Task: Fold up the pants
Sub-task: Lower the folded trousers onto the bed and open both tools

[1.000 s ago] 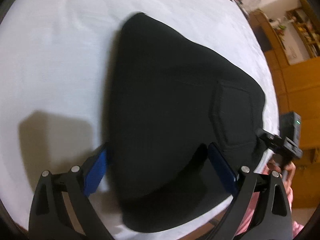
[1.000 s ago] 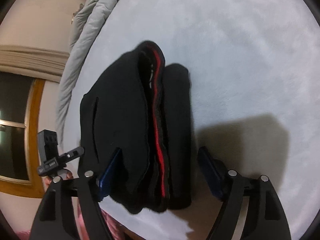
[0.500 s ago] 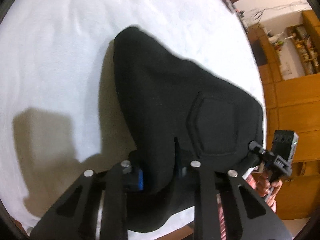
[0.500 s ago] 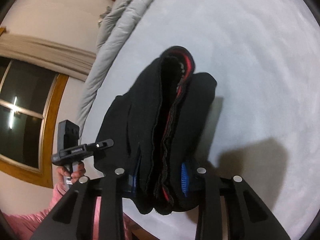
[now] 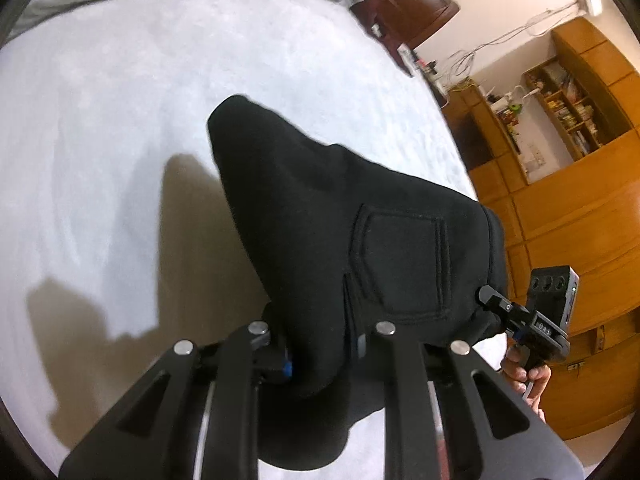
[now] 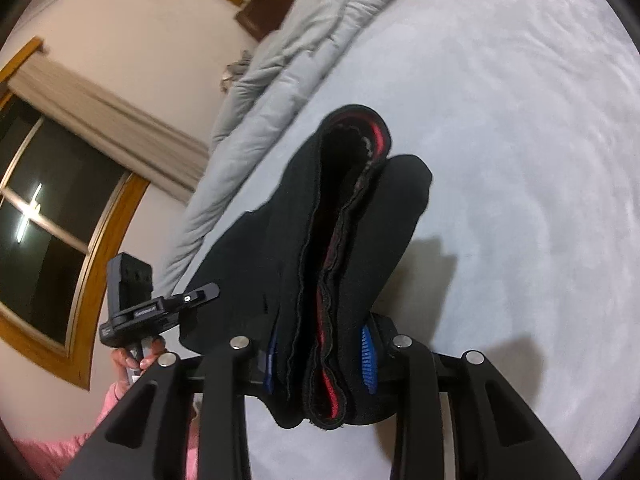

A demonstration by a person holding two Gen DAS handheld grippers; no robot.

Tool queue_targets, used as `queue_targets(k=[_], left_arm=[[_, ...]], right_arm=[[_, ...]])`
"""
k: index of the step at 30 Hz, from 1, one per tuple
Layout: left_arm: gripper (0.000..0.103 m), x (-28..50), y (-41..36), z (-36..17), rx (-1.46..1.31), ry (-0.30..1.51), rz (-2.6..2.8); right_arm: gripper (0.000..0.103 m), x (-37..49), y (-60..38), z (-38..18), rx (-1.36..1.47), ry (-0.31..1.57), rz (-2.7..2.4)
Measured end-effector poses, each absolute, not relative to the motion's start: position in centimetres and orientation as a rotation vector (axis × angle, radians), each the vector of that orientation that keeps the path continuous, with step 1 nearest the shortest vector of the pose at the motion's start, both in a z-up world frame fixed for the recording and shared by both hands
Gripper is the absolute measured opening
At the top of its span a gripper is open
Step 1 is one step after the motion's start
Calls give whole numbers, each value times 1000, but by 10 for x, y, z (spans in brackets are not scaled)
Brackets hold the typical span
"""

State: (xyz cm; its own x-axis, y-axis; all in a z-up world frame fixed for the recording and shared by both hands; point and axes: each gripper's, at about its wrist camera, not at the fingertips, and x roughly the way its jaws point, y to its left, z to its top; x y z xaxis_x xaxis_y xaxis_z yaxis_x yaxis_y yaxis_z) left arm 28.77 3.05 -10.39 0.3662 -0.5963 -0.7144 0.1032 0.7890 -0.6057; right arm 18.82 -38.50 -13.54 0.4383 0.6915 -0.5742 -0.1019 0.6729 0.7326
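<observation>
Both grippers, spread wide a second ago, now pinch the folded black pants (image 5: 340,240). The left gripper (image 5: 320,354) clamps the end near the back pocket (image 5: 400,264); the right gripper (image 6: 320,356) clamps the stacked, red-trimmed layers. Raised at the gripped ends, the bundle slopes down toward the white bed (image 5: 100,120), which lies bare on every side; a grey duvet (image 6: 288,68) lines the far edge.

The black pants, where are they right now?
The black pants are bunched up over the white bed, pinched at their near end by the left gripper and the right gripper, with the grey blanket beyond.
</observation>
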Motion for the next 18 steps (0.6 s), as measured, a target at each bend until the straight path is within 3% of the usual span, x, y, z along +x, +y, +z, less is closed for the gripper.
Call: queue_targets(k=[2,3,4,5,11,18], left_arm=[[18,301,28,-135,-494,1194,-445],[20,303,32,-149,-472,1233,-421],[23,303,30,-165,-431,1260,-401],[29,301,28,-171,-418,1250,-402],[42,294,30,-164,-406,1213,-377],[50,257,41,-107,-393,1059,-334]], right_arm=[[38,198,-387,-169,689,1088,509],[44,200,-388,-190,661,1143,462],[56,198,-390,-202,646,1157,446],[59,192,-397,-211,696,1117,483],[65,169,-411,-198,682,1058,470],[65,139,-400,-120,552,928,486]])
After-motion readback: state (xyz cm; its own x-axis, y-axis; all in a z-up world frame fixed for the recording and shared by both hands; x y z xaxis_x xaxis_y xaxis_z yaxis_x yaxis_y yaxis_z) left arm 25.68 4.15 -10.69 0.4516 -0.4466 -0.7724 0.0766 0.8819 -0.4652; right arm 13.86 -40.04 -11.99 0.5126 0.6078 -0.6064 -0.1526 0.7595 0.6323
